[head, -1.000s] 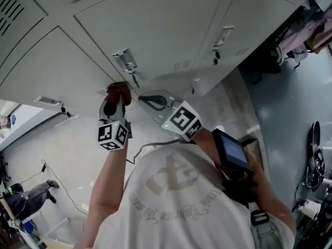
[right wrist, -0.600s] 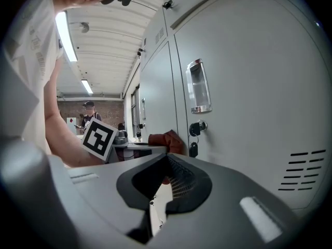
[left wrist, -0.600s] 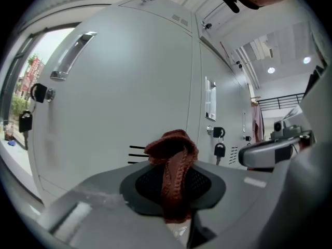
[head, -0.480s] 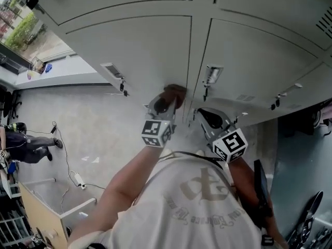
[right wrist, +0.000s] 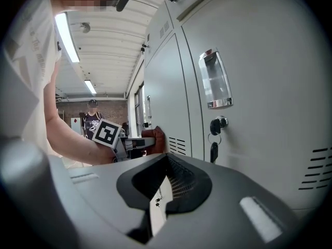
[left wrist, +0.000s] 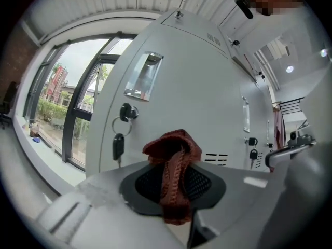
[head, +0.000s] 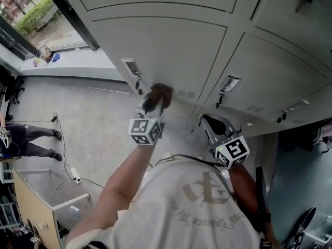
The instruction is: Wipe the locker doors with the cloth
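A reddish-brown cloth is pressed against a grey locker door, just right of that door's lock and hanging key. My left gripper is shut on the cloth, which bunches up between the jaws. Seen from the left gripper, the handle recess and key lie up and to the left of the cloth. My right gripper hangs lower and to the right, shut with nothing in it, close to the neighbouring door. From it I see the cloth to the left.
More locker doors with handles and keys run to the right. A window is at the far left. Another person stands on the floor below, near cables and a wooden cabinet.
My left gripper has slid the cloth leftward, from the seam between two doors onto the left door near its lock. The right gripper followed alongside.
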Demonstrator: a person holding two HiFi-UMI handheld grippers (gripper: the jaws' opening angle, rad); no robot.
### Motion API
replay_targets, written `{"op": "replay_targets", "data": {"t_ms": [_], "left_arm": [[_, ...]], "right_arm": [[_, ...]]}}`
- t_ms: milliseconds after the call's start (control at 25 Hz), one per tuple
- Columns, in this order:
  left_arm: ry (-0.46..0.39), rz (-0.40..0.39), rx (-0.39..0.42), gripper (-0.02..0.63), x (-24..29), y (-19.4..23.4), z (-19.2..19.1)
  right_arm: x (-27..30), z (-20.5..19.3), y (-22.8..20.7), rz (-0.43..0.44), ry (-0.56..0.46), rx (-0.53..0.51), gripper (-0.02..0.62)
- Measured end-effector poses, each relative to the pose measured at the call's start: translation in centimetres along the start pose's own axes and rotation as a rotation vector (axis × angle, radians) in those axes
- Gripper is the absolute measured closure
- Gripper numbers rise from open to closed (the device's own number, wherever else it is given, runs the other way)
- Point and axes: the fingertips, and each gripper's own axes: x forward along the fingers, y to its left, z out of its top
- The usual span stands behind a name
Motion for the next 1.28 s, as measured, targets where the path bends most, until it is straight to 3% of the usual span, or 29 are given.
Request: {"op": "replay_targets", "data": {"t_ms": [240,600,720,1120,1280], "left_arm": [[-0.013,0.065,-0.023,0.520,-1.1,4.0,0.2],[0.004,0.157,0.040,0.522,-2.5,9.2,0.2],[-0.016,0.186,0.038,0.522,-3.1,11.1,1.1],[-0.131,0.123,0.190,0.522,-4.0,10.1,8.2],[-0.170,0.192,0.209,0.523,-5.0,11.0,9.9]], "right_arm": [[0.7,0.0,1.0,0.006,0.014,-0.003,0.588],[1.3,-0.3,2.0,0.007,0.032,0.008,0.588],[1.6,-0.2,2.3,0.009,0.034,0.006,0.588],[2.1,-0.5,3.4,0.029,0.034,0.010,0.588],[2.2,-0.4,3.7,0.037,0.023,0.000,0.588]]}}
